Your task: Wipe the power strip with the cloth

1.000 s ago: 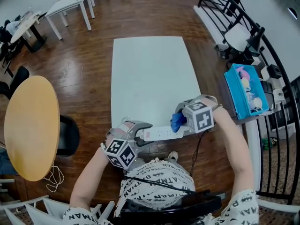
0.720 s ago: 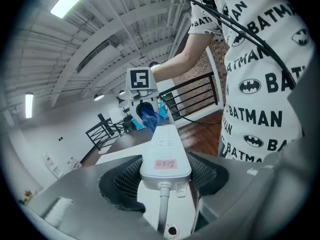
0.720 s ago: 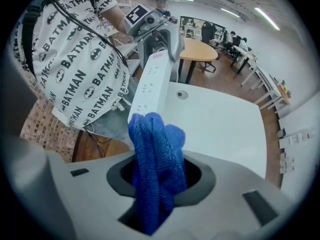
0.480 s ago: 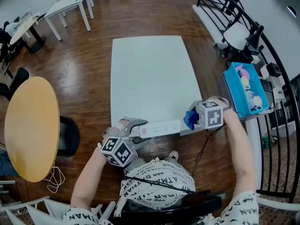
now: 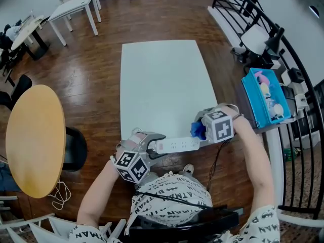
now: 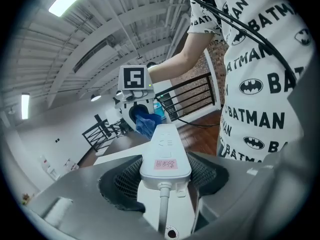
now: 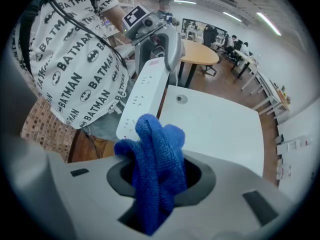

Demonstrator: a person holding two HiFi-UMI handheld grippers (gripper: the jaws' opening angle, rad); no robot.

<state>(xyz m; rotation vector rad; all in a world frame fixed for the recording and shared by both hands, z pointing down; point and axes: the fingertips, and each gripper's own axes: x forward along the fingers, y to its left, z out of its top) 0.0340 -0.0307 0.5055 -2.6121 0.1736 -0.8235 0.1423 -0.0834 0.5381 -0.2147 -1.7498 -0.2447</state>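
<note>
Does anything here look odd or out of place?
Nothing looks spilled or damaged. One oddity: the power strip isn't on the table; the left gripper holds its cord end in the air beyond the near edge, the right gripper holding blue cloth at its other end.

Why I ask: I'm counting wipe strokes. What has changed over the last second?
The right gripper, shut on the blue cloth, slid rightward off the end of the power strip, then came back left to that end. Nothing was taken hold of or let go. The left gripper stayed clamped on the strip's cord end, in about the same place.
</note>
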